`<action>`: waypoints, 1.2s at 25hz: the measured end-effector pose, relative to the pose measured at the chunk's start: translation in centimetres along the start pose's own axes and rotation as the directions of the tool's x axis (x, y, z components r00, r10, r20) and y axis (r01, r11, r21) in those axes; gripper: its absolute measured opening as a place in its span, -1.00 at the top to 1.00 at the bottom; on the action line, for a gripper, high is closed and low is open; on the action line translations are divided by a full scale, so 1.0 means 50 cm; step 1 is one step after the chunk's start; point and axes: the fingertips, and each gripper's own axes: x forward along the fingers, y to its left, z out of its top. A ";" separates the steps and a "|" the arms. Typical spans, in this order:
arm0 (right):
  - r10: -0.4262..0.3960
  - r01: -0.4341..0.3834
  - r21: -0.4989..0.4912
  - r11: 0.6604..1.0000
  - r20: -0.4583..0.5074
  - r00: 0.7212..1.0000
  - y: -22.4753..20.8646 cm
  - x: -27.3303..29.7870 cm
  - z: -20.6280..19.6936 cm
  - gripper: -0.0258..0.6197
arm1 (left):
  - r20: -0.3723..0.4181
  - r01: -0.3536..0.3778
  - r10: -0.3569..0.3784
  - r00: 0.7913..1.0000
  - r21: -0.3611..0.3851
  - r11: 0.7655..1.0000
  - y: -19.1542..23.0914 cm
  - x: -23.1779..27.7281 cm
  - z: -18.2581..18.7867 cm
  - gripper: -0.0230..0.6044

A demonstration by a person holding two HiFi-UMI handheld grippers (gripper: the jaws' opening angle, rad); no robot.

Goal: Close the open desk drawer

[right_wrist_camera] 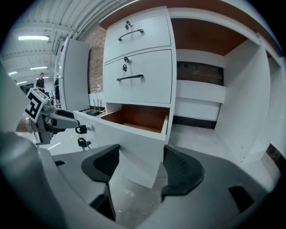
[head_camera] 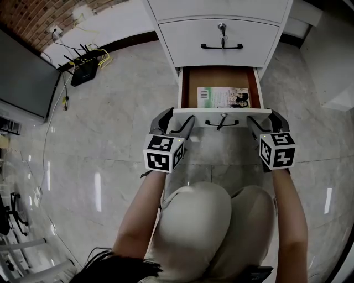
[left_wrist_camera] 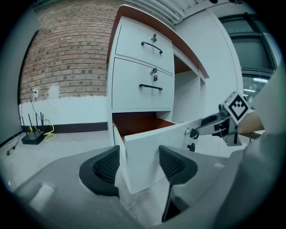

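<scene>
Drawer [head_camera: 220,80] is standing pulled out at the foot of the desk [head_camera: 218,11] — rigid, probably light and easy-sliding — while left tongs [head_camera: 176,119] and right tongs [head_camera: 267,119], both spread, are straddling its front corners, likely the soundest pushing spots.
</scene>
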 end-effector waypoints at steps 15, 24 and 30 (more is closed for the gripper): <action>-0.077 0.077 0.032 0.997 0.004 0.997 -0.026 0.063 0.038 -0.04 | 0.027 -0.058 0.059 0.998 -0.028 0.998 0.046 0.063 0.031 0.07; -0.117 0.117 0.033 0.993 0.002 0.993 -0.044 0.096 0.057 -0.04 | 0.007 -0.073 0.073 0.997 -0.064 0.995 0.067 0.099 0.046 0.07; -0.158 0.158 -0.001 0.987 0.001 0.987 -0.060 0.118 0.080 -0.12 | -0.001 -0.086 0.087 0.996 -0.087 0.992 0.084 0.121 0.059 0.07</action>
